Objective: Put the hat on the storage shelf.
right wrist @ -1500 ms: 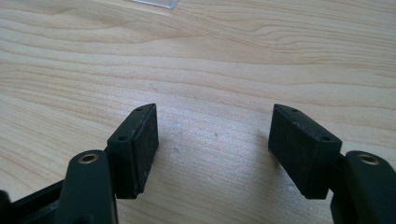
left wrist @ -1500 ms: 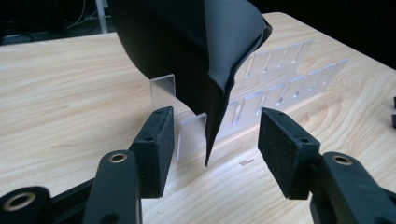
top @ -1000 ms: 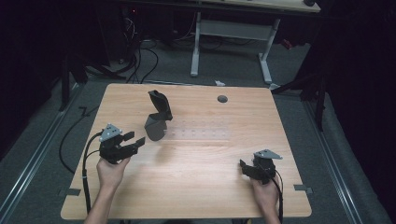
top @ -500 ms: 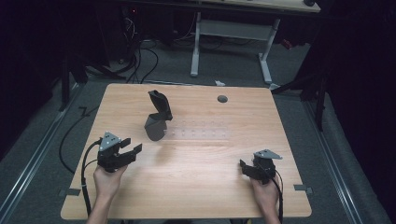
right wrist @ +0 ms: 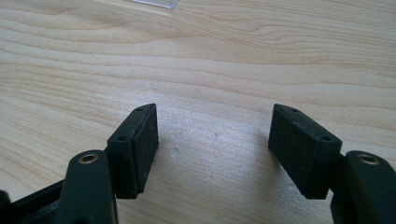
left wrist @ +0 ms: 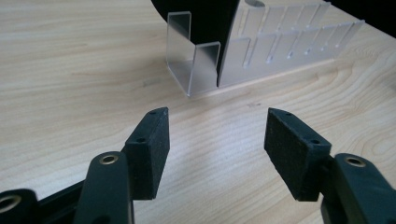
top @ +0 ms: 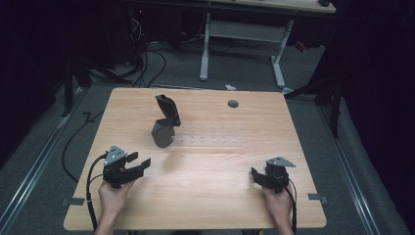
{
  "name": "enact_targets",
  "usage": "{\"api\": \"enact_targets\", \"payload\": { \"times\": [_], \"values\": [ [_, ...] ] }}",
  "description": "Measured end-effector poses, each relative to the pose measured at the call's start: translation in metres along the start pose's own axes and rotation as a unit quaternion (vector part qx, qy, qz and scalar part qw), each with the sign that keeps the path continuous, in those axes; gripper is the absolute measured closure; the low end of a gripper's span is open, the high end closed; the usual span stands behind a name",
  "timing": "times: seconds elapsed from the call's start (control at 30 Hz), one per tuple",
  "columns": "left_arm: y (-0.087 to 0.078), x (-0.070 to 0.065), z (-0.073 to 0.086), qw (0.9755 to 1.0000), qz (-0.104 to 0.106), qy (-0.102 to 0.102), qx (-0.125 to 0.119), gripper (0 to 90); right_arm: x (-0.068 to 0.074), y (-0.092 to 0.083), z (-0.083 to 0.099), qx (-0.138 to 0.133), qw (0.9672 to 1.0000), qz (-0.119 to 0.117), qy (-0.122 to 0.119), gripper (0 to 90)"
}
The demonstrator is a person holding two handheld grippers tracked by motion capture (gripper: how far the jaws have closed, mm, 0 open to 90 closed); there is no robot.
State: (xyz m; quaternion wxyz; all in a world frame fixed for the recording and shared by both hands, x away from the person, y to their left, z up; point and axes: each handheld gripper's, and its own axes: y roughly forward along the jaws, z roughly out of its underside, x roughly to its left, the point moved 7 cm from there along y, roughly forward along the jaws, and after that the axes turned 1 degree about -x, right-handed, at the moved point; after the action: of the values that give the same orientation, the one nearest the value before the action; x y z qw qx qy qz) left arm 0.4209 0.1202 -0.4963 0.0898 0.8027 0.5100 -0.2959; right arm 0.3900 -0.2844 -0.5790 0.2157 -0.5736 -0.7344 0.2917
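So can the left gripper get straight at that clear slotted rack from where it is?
Probably yes: the left gripper stands open and empty, facing the clear slotted rack, with bare table between them.

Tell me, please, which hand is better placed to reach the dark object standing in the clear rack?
Probably the left: the left gripper is nearer the dark object in the clear rack, open jaws facing it. The right gripper sits farther away.

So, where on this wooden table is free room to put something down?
The widest bare patch of the light wooden table lies between the left claw and the right claw. The right half, past the small dark round hole, is free too. It is crowded around the black folded object and the clear plastic slotted rack.
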Motion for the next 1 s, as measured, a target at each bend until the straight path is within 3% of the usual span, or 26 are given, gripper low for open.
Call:
{"api": "enact_targets", "payload": {
  "times": [0.1, 0.47, 0.8, 1.0],
  "values": [
    [0.0, 0.0, 0.004, 0.9999, 0.002, -0.011, 0.004, 40.0, 0.0, 0.0, 0.0, 0.0, 1.0, 0.0, 0.0, 33.5],
    [0.003, 0.002, 0.024, 0.9995, -0.003, -0.018, 0.026, 38.2, 0.0, 0.0, 0.0, 0.0, 1.0, 0.0, 0.0, 33.4],
    [0.009, 0.007, 0.044, 0.9988, -0.017, -0.007, 0.046, 36.5, 0.0, 0.0, 0.0, 0.0, 1.0, 0.0, 0.0, 33.4],
    [0.014, 0.011, 0.059, 0.9977, -0.031, 0.013, 0.058, 35.8, 0.0, 0.0, 0.0, 0.0, 1.0, 0.0, 0.0, 33.4]
  ]
}}
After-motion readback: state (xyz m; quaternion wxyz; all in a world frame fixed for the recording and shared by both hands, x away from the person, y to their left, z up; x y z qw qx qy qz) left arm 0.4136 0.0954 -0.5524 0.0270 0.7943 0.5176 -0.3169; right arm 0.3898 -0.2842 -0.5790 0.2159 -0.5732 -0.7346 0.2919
